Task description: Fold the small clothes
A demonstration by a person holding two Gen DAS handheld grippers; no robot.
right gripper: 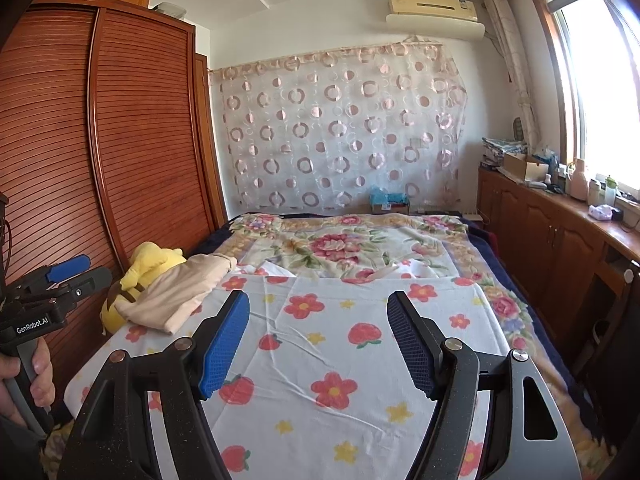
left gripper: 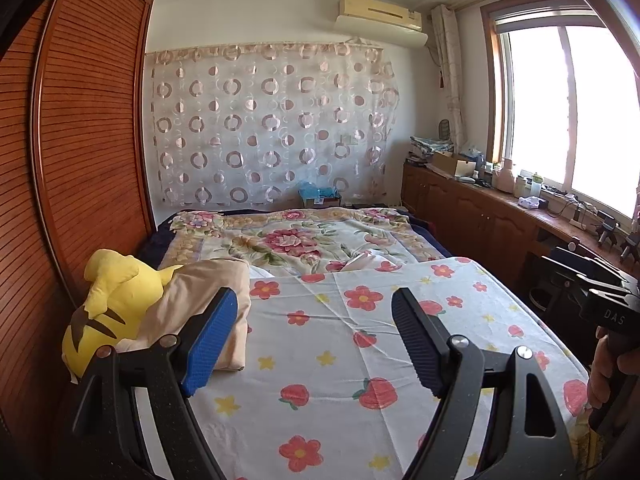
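A beige garment (left gripper: 200, 308) lies bunched at the left edge of the bed, on the near sheet's far-left corner, draped partly over a yellow plush toy (left gripper: 110, 300) that sits just to its left against the slatted wooden wardrobe (left gripper: 84, 128). Under it spreads a white sheet printed with red flowers and strawberries (left gripper: 340, 360), and farther off lies a floral blanket (left gripper: 288, 236) (rose pattern, a little rumpled).

The left gripper (left gripper: 316, 344) hangs above the sheet with its blue-padded fingers (left gripper: 210, 344) spread wide and nothing between them, the left one close beside the garment. The right gripper (right gripper: 320, 344) is likewise released, over the middle of the sheet, well apart from the garment. At the far wall hangs a sheer curtain with circles (left gripper: 272, 128); a window (left gripper: 568, 108) and low cabinets run along the right.
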